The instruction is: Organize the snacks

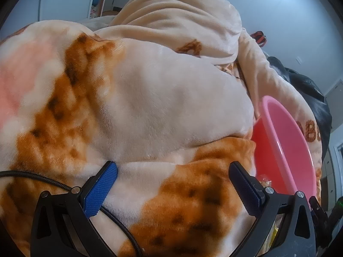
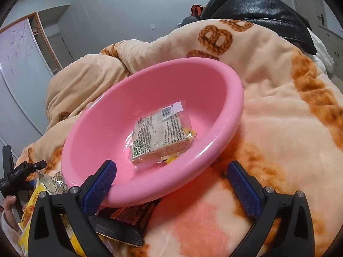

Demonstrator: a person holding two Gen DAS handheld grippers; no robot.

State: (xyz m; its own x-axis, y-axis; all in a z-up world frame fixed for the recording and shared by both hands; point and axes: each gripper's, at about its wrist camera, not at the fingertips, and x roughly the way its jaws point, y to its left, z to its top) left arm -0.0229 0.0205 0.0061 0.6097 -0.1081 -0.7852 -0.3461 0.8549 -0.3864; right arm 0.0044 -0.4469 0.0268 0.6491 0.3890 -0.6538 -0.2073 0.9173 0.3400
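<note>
Both the left gripper and right gripper have fingers spread and hold nothing, one clear-wrapped snack lies inside the pink bowl on the blanket, more snack packs piled beside the bowl's near-left rim.

Your right gripper hangs with jaws spread wide at the bottom of the frame, nothing between them. At centre, the pink basin tilts on the blanket, holding a clear-wrapped snack. A dark packet lies under its near rim.
</note>
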